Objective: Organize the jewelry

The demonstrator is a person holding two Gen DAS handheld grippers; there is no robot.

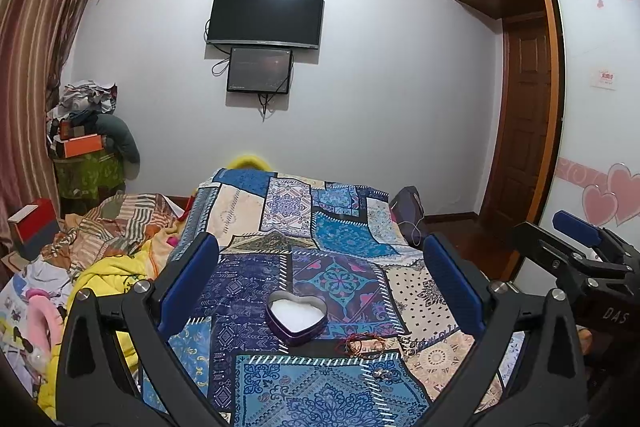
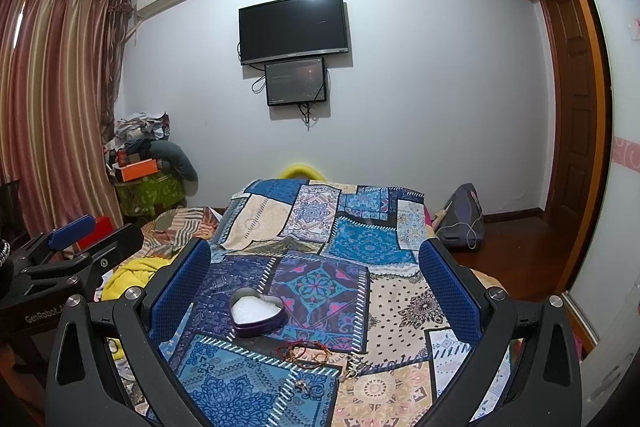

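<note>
A purple heart-shaped tin (image 1: pixel 296 319) (image 2: pixel 257 311) with white filling lies open on the patchwork blue cloth (image 1: pixel 312 235) (image 2: pixel 320 231). Just in front of it to the right lies a tangle of red and gold bracelets (image 1: pixel 362 343) (image 2: pixel 306 351). A small silver piece (image 1: pixel 380 374) (image 2: pixel 303 385) lies nearer me, and a chain-like piece (image 2: pixel 352 367) beside it. My left gripper (image 1: pixel 320 271) hovers open above the cloth, nothing between its blue pads. My right gripper (image 2: pixel 314 267) is open too, also holding nothing. Each gripper shows at the edge of the other's view.
Rumpled bedding and a yellow garment (image 1: pixel 108 279) lie left of the cloth. A pile of boxes and clothes (image 1: pixel 86 139) stands in the far left corner by striped curtains (image 2: pixel 52 99). A TV (image 1: pixel 264 17) hangs on the wall. A wardrobe and door (image 1: pixel 524 131) stand right; a bag (image 2: pixel 462 223) sits on the floor.
</note>
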